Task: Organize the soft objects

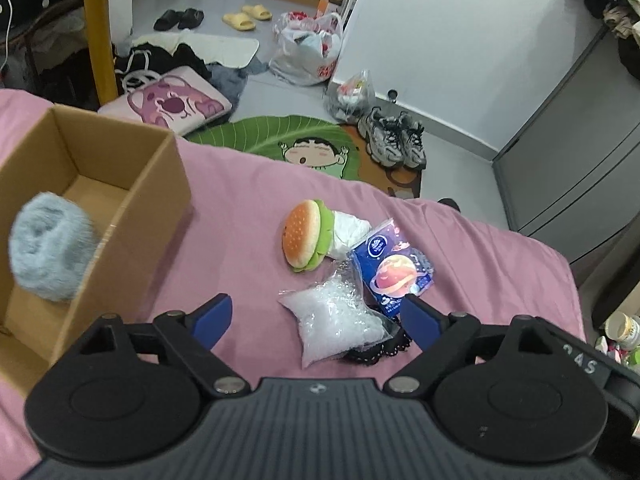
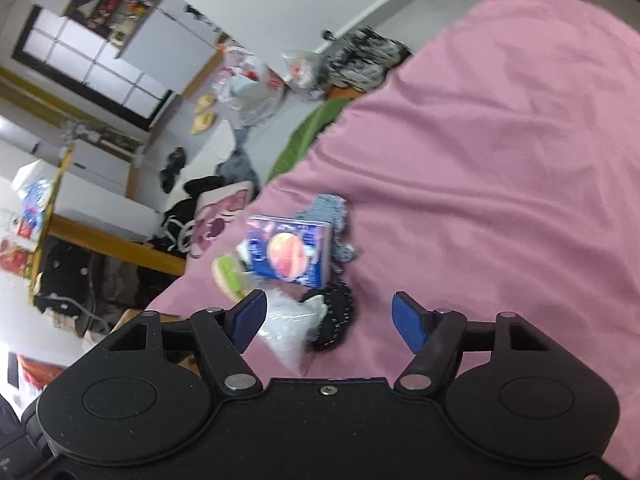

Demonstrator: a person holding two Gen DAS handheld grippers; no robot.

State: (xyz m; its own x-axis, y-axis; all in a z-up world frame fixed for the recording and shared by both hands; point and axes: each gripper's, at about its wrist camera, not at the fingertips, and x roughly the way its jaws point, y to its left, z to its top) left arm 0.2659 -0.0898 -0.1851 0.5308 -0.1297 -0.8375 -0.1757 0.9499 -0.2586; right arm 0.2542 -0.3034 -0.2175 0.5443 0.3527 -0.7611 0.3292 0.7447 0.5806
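Observation:
My left gripper (image 1: 318,318) is open and holds nothing, just above a clear bubble-wrap bag (image 1: 336,320) on the pink bed sheet (image 1: 240,200). A black lace piece (image 1: 380,348) lies under the bag. Beyond them are a burger plush (image 1: 302,236), a white cloth (image 1: 348,232) and a blue tissue pack (image 1: 390,268). A fluffy grey-blue ball (image 1: 50,246) shows blurred over the open cardboard box (image 1: 160,200) at left. My right gripper (image 2: 328,318) is open too, facing the bubble-wrap bag (image 2: 288,332), the lace piece (image 2: 338,316), the tissue pack (image 2: 290,252), the burger plush (image 2: 230,276) and a blue knitted item (image 2: 332,216).
The bed ends just past the pile; below are a green cartoon rug (image 1: 280,140), sneakers (image 1: 394,140), plastic bags (image 1: 308,52), a pink pillow (image 1: 168,102) and a grey cabinet (image 1: 580,152). The right wrist view is tilted and blurred, with bare pink sheet (image 2: 480,160) to the right.

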